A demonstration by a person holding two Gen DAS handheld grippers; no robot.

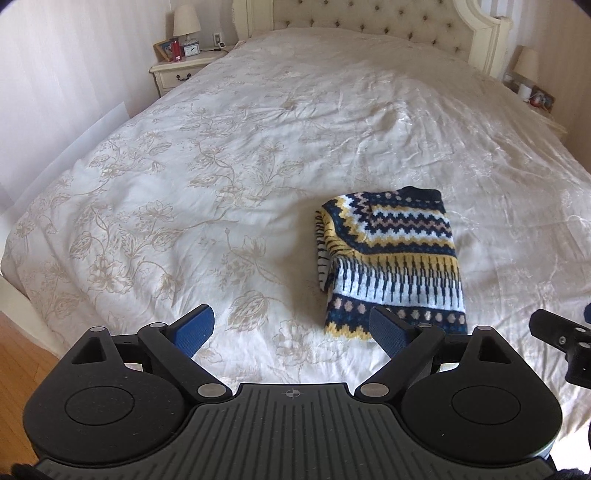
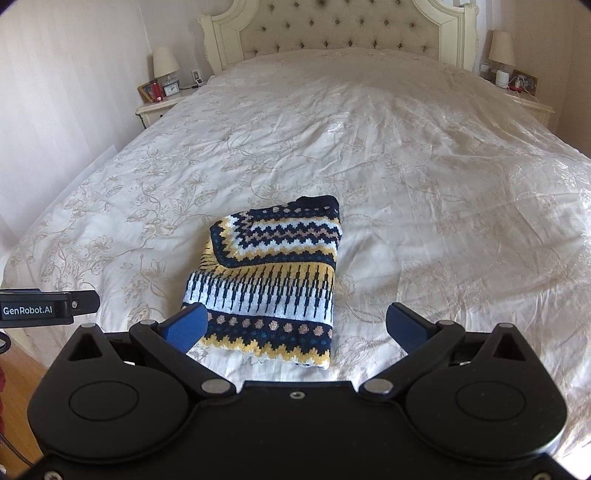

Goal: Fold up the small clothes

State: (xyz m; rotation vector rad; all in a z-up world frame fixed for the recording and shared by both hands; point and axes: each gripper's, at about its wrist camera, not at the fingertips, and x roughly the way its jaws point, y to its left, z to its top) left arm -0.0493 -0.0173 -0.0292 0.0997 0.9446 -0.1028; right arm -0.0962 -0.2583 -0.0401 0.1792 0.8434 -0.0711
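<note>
A small knitted sweater (image 1: 395,266) with navy, yellow, white and pink patterns lies folded into a compact rectangle on the bed; it also shows in the right wrist view (image 2: 273,280). My left gripper (image 1: 293,325) is open and empty, held above the bed's near edge, with the sweater ahead to its right. My right gripper (image 2: 295,325) is open and empty, just in front of the sweater's near hem. Part of the right gripper's body (image 1: 561,343) shows at the right edge of the left view, and the left gripper's body (image 2: 44,308) at the left edge of the right view.
The bed (image 2: 424,206) has a cream floral quilt and a tufted headboard (image 2: 340,26). Nightstands with lamps stand at both sides, left (image 2: 159,105) and right (image 2: 528,103). Wooden floor (image 1: 22,362) lies beyond the bed's left edge.
</note>
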